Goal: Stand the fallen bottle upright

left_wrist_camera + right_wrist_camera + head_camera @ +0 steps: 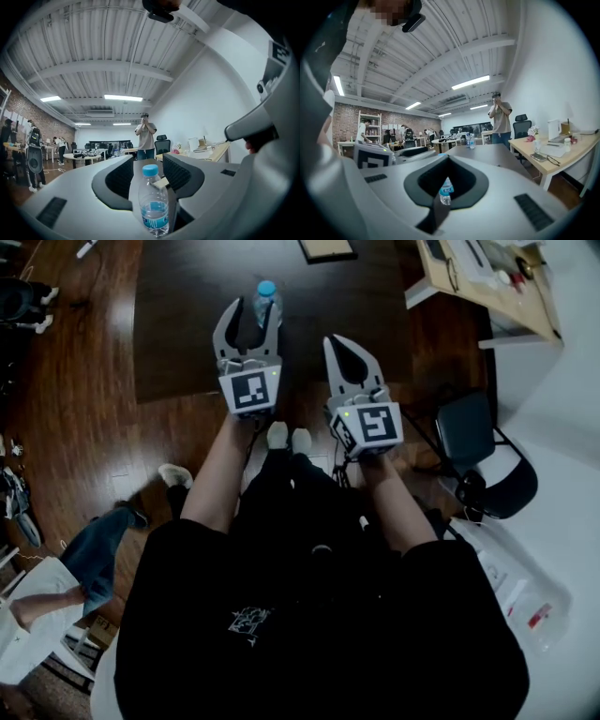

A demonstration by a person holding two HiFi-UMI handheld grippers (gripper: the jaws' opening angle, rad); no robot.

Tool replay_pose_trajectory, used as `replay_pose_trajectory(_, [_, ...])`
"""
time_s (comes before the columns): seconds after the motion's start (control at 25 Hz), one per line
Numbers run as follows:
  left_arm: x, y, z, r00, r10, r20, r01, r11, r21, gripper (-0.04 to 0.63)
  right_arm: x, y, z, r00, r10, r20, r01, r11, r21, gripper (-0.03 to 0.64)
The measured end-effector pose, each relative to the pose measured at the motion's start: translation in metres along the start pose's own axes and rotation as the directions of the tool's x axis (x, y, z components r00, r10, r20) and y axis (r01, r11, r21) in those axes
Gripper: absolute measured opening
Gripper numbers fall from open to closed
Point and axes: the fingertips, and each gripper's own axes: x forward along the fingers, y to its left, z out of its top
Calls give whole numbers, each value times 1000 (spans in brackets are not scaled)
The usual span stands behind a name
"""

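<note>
- One bottle [267, 298] with a blue cap stands upright on the dark bench [187, 334], near the middle of its far part; water fills only its lower part.
- Two claws, one in each hand, are held side by side over the near edge of the bench.
- The left claw [251, 307] is spread wide. The bottle [153, 206] stands between its two tips [147, 158], and I see neither pad pressing on it.
- The right claw [339, 345] is pressed together with its tips meeting, and it pinches nothing. It sits just right of the left claw and nearer to the person. The bottle [446, 191] shows through the hollow behind its joined tips [449, 158].
- Two bare forearms, left [220, 474] and right [394, 502], reach forward almost parallel. Both claws point away from the body towards the far side of the bench.
- One dark chair [469, 427] stands to the right of the bench.
- One light wooden desk [487, 282] covered in small items sits at the far right.
- One person [146, 136] stands beyond the far end of the bench, hands raised to the head.
</note>
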Motion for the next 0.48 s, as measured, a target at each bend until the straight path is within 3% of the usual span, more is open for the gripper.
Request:
replay_pose_trajectory(0.08, [-18, -7, 16, 1000, -24, 11, 24, 1000, 20, 168, -2, 4, 5, 1000, 3, 21, -3, 1000, 10, 25])
replay_pose_trajectory(0.2, [-42, -19, 32, 999, -43, 6, 43, 998, 37, -9, -10, 10, 14, 998, 15, 54, -16, 1000, 18, 25])
replay_pose_trajectory(0.48, [-88, -36, 41, 999, -41, -29, 42, 999, 7, -8, -41, 14, 22, 996, 19, 92, -22, 999, 23, 25])
